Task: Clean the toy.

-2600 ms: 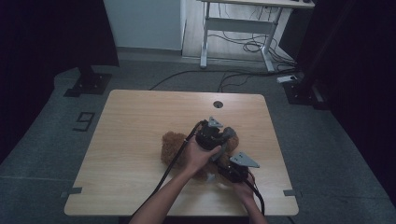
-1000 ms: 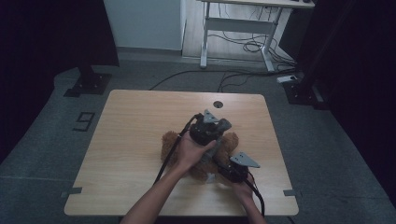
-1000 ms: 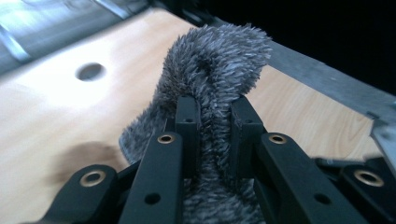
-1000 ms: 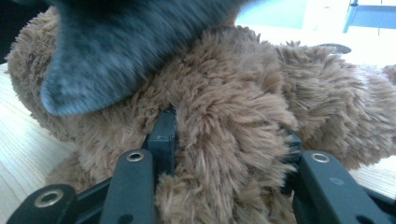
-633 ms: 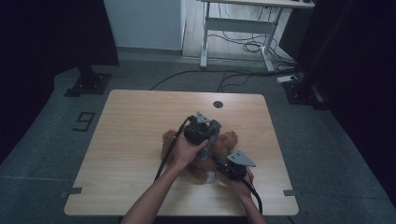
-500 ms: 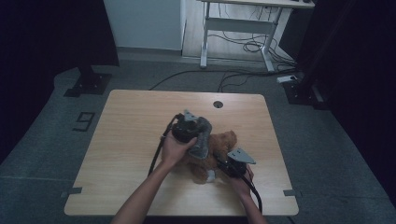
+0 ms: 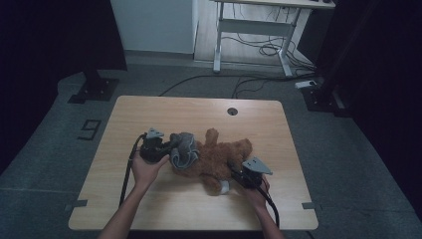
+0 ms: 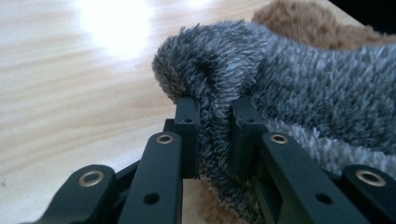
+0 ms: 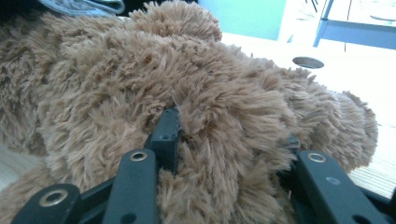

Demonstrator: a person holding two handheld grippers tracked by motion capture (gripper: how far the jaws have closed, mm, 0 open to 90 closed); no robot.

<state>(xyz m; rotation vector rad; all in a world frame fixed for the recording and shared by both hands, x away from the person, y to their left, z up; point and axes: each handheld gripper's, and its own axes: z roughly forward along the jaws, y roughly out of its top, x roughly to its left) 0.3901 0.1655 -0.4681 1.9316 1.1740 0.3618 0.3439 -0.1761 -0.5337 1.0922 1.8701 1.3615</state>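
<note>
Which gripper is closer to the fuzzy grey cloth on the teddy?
Left. The left gripper pinches the fuzzy grey cloth; the right gripper grips the brown plush teddy bear at its far end.

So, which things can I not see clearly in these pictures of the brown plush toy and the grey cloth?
- High view: the face of the brown plush toy; the grey cloth covers that end.
- High view: the jaws of the left gripper, sunk in the cloth.
- Right gripper view: the right gripper pads, buried in brown fur.
- Left gripper view: the rest of the cloth, cut off by the right edge.
</note>
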